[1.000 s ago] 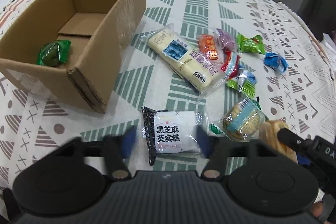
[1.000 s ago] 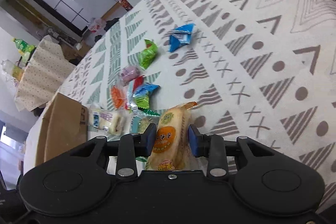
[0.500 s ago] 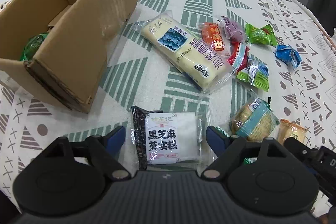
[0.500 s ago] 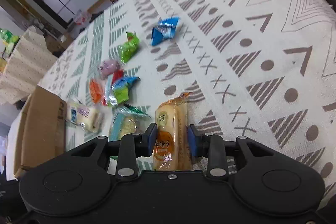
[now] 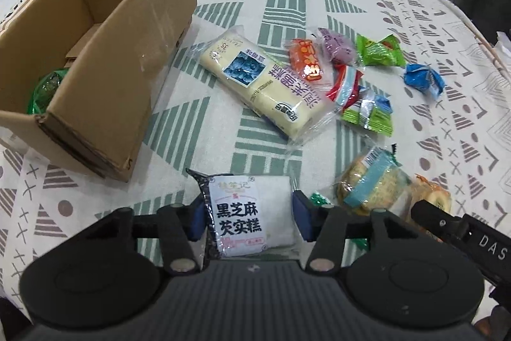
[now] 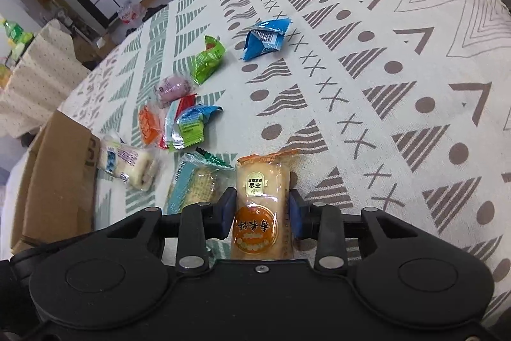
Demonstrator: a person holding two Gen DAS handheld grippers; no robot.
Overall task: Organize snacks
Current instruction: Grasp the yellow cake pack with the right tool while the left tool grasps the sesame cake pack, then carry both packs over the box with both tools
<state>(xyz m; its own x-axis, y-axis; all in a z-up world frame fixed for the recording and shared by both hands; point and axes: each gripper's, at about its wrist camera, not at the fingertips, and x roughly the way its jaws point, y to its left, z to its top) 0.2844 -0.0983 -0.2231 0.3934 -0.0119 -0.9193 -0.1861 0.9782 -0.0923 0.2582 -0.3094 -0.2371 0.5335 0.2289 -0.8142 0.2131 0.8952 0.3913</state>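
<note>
Brown cardboard box [image 5: 95,53] sits open, far left of the left gripper [image 5: 249,214], with a green packet [image 5: 44,90] inside. That gripper's jaws are clamped on a white black-sesame cake packet [image 5: 246,213], printed 黑芝麻芡实糕. Ahead of the jaws lies a long cream cake pack [image 5: 262,85] with a blueberry picture. To its right, small wrapped snacks [image 5: 345,75] cluster on the patterned tablecloth [image 5: 447,117]. Right gripper [image 6: 260,211]: jaws clenched on an orange-labelled rice cracker packet [image 6: 260,200], reading 香米饼. Blue candy wrapper [image 6: 266,37] lies well ahead of them.
</note>
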